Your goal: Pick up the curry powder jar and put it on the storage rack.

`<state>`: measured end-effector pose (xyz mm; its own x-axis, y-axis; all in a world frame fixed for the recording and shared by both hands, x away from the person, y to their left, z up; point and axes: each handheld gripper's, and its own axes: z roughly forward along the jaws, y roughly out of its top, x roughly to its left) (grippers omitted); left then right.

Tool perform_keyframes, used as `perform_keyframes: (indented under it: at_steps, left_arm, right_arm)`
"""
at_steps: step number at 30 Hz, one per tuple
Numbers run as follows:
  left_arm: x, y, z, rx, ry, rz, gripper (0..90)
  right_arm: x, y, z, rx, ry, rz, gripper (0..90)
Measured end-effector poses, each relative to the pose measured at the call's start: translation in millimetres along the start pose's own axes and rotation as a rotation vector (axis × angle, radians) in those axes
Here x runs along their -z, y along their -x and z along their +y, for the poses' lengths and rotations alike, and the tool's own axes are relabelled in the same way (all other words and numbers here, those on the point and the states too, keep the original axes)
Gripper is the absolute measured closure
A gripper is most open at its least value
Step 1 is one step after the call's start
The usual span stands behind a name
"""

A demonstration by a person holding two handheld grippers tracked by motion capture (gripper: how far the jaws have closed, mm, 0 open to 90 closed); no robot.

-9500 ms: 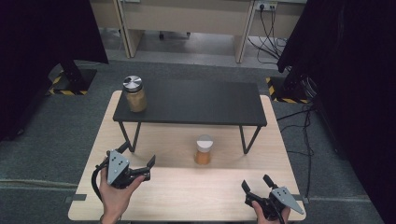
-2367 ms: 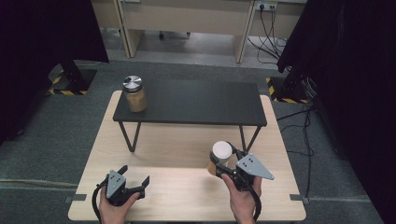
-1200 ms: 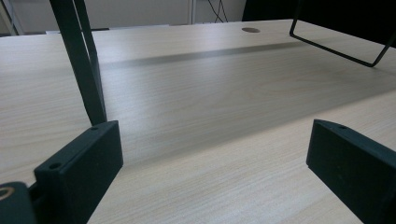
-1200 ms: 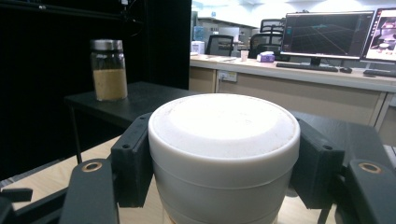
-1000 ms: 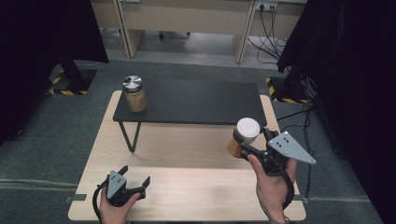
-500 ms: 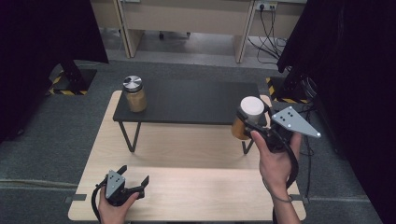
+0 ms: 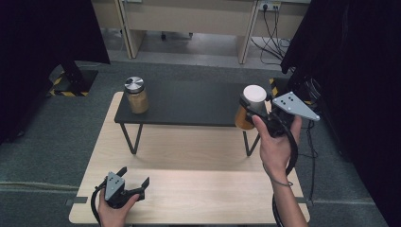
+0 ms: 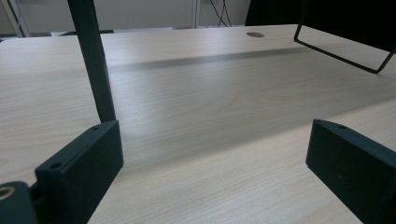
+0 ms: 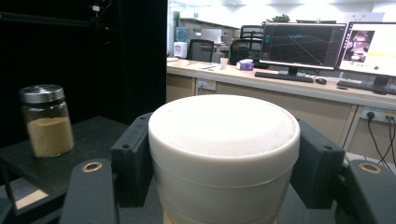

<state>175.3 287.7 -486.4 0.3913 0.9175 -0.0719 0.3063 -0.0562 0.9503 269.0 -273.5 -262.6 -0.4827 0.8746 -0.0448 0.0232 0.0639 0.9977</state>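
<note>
With the right gripper (image 7: 249, 109) clamped on the white-lidded jar (image 7: 249, 108) above the black shelf's (image 7: 189, 101) right end, the jar's base, seemingly low, could clip the shelf's edge, while the left gripper (image 7: 135, 178) rests open.

white-lidded jar (image 9: 224, 154): matt plastic cap showing faint grain | silver-lidded jar (image 9: 45, 120): clear glass, brushed metal lid gleaming | surface (image 8: 196, 107): pale wood laminate, smooth | shelf (image 7: 189, 101): matt black | right tool (image 7: 257, 111): matt black plastic
</note>
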Motion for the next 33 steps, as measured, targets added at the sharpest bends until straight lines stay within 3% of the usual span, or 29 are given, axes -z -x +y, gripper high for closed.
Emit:
perform_keyframes:
  at_steps: [5,17,22,33]
  left_arm:
    - [-0.4,-0.9,-0.3,0.003,-0.003,0.0,3.2]
    - [0.1,-2.7,-0.3,0.012,0.001,-0.002,3.2]
    - [0.2,-3.5,0.1,0.016,0.006,-0.006,3.2]
    - [0.4,-5.6,0.0,0.024,0.009,-0.006,3.2]
  right_arm:
    - [-24.1,-1.5,6.6,0.028,-0.014,-0.034,33.8]
    - [-76.5,-5.0,12.8,0.034,-0.052,-0.056,33.8]
    - [-94.6,-6.8,6.3,0.001,-0.068,-0.046,33.8]
    - [-107.0,-12.1,1.2,-0.016,-0.08,-0.03,33.8]
